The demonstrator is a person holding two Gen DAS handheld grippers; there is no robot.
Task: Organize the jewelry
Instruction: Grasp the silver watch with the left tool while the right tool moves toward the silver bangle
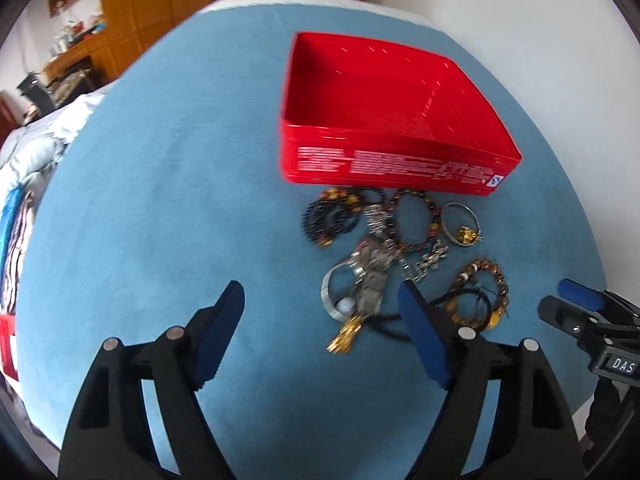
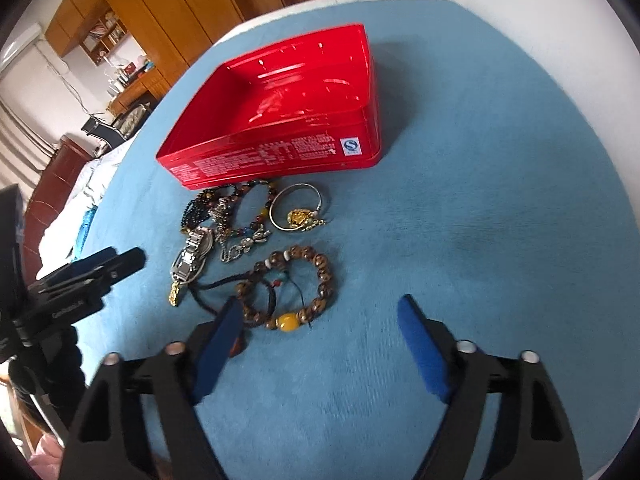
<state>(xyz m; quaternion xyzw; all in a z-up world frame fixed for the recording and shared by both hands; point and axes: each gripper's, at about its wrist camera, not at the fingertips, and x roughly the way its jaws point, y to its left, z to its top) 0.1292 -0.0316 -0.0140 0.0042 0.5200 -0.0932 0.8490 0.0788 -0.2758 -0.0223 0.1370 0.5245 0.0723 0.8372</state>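
Note:
An empty red tin box [image 1: 384,152] [image 2: 280,156] stands on a blue cloth. In front of it lies a heap of jewelry: a brown bead bracelet with a yellow bead [image 2: 320,276] [image 1: 494,276], a silver bangle with a gold charm [image 2: 298,210] [image 1: 460,224], a silver watch [image 2: 192,254] [image 1: 370,268], dark bead bracelets [image 2: 200,208] [image 1: 328,220] and a gold pendant [image 1: 344,338]. My left gripper [image 1: 322,300] is open and empty, just short of the heap. My right gripper [image 2: 320,312] is open and empty, its jaws either side of the brown bracelet's near edge.
The blue cloth [image 1: 160,184] covers a bed. Folded bedding [image 1: 36,160] lies at the left edge. Wooden wardrobes [image 2: 180,4] and a cluttered desk stand behind. The right gripper shows at the right of the left wrist view [image 1: 576,300].

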